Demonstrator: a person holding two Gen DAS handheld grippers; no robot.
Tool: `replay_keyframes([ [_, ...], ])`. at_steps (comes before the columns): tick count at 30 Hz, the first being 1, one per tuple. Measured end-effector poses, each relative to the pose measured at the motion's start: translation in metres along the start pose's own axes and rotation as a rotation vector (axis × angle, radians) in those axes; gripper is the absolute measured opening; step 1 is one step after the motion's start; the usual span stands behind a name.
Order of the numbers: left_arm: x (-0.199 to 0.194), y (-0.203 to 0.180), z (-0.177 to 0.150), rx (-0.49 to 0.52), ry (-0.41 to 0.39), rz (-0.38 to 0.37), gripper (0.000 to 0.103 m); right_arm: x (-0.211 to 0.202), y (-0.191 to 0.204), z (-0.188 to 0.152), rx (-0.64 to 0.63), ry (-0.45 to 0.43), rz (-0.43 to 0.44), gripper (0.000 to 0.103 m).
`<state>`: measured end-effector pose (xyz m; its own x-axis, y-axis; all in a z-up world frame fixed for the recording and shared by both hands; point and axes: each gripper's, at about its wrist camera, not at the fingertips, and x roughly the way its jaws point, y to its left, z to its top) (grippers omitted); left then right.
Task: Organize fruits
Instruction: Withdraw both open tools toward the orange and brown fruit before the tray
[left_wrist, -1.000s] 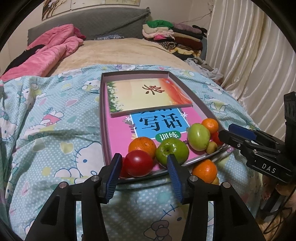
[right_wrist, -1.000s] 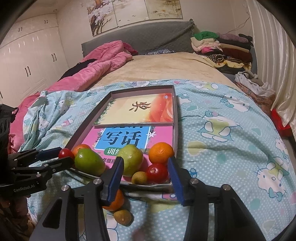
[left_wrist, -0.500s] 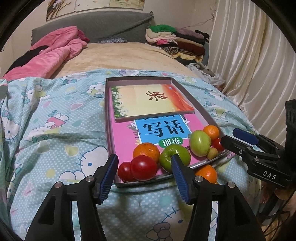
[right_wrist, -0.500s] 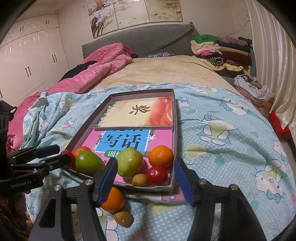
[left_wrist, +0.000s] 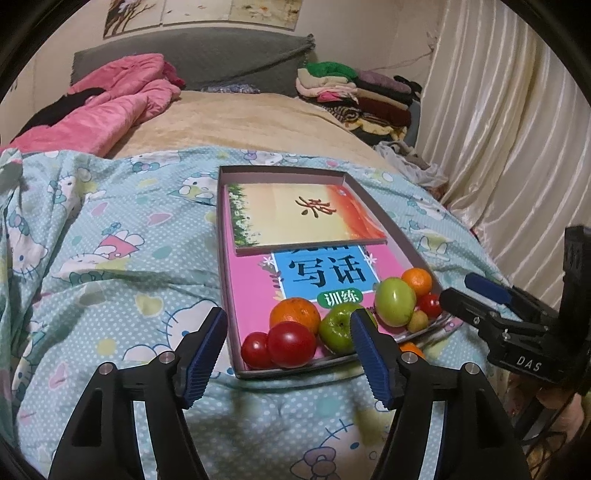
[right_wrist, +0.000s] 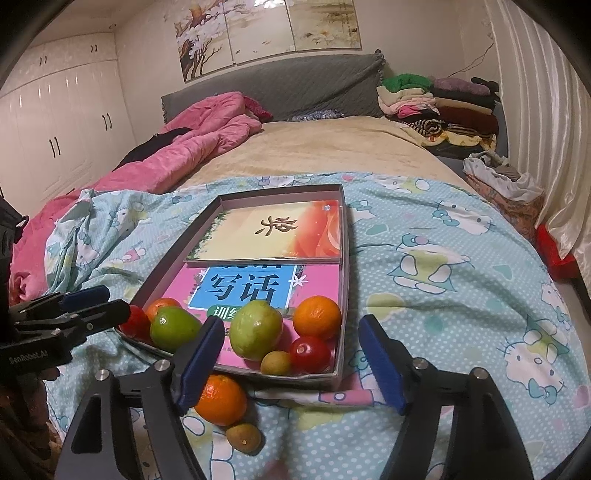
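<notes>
A shallow box tray lies on the bed with two books in it. Fruit is piled at its near end: two red tomatoes, an orange, a green apple, a green pear-like fruit, another orange, a tomato and a small brown fruit. Outside the tray lie an orange and a small brown fruit on the quilt. My left gripper and right gripper hover before the tray, jaws opening, pads pressing on nothing.
The cartoon-print quilt covers the near bed. A pink duvet lies at the back left and folded clothes at the back right. Curtains hang to the right of the bed, and wardrobe doors stand on the left.
The jaws of both grippers have spread wider. The left gripper has drawn back a little from the tray. The tray and the fruit lie as before.
</notes>
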<state>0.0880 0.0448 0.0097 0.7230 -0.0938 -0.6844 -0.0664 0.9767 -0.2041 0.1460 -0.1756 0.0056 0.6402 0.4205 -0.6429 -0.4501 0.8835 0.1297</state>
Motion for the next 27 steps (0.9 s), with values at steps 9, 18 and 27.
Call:
replay_keyframes([
  [9,-0.009,0.016,0.004,-0.086,-0.026,-0.012,0.075,-0.006,0.0,0.002,0.014,-0.021,0.007,0.078],
  [18,-0.014,0.008,0.001,-0.072,-0.032,-0.022,0.078,-0.018,0.002,0.002,0.007,-0.048,0.009,0.082],
  [27,-0.02,-0.011,-0.004,-0.037,-0.025,-0.041,0.078,-0.03,0.001,-0.003,0.03,-0.058,0.017,0.089],
])
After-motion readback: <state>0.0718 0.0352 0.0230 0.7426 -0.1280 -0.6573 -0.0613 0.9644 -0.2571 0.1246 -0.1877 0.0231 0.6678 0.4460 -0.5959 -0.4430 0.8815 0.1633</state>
